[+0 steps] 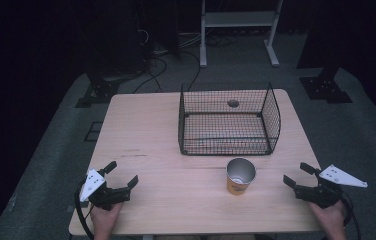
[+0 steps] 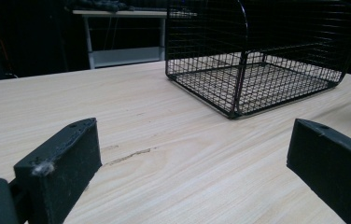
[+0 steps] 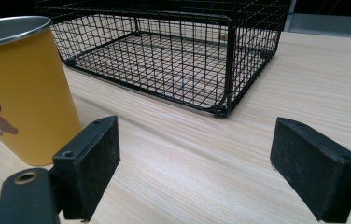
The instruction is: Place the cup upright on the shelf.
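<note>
On my high view I see one wooden table, one black wire basket near its far edge, and one yellow cup upright just before it. My right gripper view adds a brown mark, perhaps a figure, on the cup. Two grippers, left gripper and right gripper, rest with jaws spread wide, holding nothing.

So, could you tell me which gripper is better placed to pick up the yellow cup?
Right gripper: open, much nearer the yellow cup, which stands close beside its jaws.
</note>
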`<state>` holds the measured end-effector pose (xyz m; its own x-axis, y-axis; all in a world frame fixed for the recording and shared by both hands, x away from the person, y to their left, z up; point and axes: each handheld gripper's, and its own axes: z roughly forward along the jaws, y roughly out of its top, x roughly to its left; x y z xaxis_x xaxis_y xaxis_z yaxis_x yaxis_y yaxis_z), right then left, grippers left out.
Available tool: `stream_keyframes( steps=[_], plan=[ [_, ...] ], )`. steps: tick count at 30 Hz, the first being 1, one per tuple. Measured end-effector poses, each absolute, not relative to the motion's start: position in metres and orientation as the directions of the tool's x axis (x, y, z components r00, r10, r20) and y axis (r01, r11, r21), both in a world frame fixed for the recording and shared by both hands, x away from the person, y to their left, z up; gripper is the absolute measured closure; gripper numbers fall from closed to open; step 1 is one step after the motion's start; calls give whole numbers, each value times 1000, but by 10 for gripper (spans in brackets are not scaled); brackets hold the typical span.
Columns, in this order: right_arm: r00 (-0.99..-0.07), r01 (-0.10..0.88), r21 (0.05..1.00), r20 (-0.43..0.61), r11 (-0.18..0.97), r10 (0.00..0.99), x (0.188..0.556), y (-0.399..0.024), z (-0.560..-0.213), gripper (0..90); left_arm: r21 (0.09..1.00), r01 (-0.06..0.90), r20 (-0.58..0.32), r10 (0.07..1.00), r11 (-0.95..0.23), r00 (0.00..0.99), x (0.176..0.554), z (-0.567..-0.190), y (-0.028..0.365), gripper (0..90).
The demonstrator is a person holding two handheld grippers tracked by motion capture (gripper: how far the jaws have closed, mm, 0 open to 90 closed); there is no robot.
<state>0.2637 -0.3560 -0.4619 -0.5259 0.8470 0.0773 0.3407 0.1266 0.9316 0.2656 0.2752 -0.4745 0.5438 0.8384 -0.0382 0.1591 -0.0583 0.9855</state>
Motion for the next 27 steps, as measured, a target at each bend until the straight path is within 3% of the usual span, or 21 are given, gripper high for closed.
stream_keyframes(
  steps=[27],
  plan=[
    [-623,322,924,42,207,781,259,-331,-445,132,986,157,-47,835,-48,548,264,-475,276,22]
  ],
)
